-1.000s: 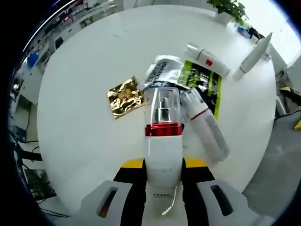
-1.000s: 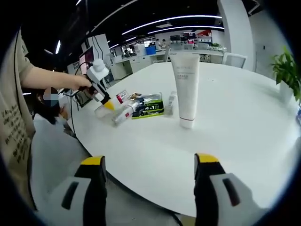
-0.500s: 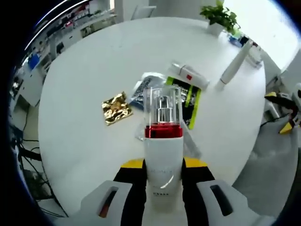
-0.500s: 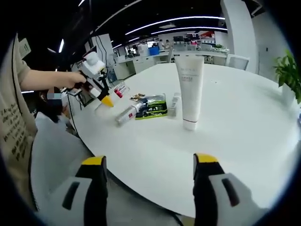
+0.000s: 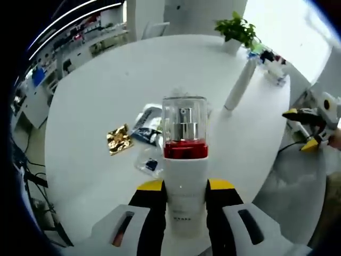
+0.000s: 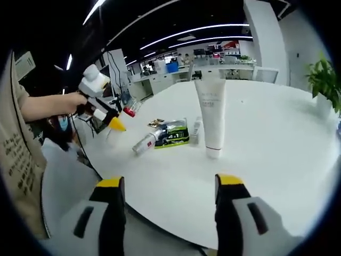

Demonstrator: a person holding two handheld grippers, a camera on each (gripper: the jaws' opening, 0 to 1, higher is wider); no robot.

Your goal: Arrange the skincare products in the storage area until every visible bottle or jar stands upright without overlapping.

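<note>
My left gripper (image 5: 185, 188) is shut on a white pump bottle (image 5: 185, 154) with a red collar and clear cap, held in the air above the round white table (image 5: 96, 80). From the right gripper view that gripper (image 6: 108, 118) hangs left of the table in a person's hand, with the pump bottle (image 6: 129, 108) in it. A tall white tube (image 6: 210, 114) stands upright on its cap mid-table. A clear bottle with a red band (image 6: 146, 144) lies on its side beside a green sachet (image 6: 173, 133). My right gripper (image 6: 168, 210) is open off the table's near edge, with nothing in it.
A gold sachet (image 5: 118, 140) and silvery sachets (image 5: 146, 120) lie flat near the lying bottle (image 5: 148, 163). A small white tube (image 6: 196, 128) rests by the tall tube (image 5: 238, 84). A potted plant (image 5: 236, 31) stands at the far rim. Bare tabletop surrounds the cluster.
My left gripper has risen and drawn back from the table with the pump bottle; the cluster looks smaller and farther. The right gripper stays open and has barely shifted.
</note>
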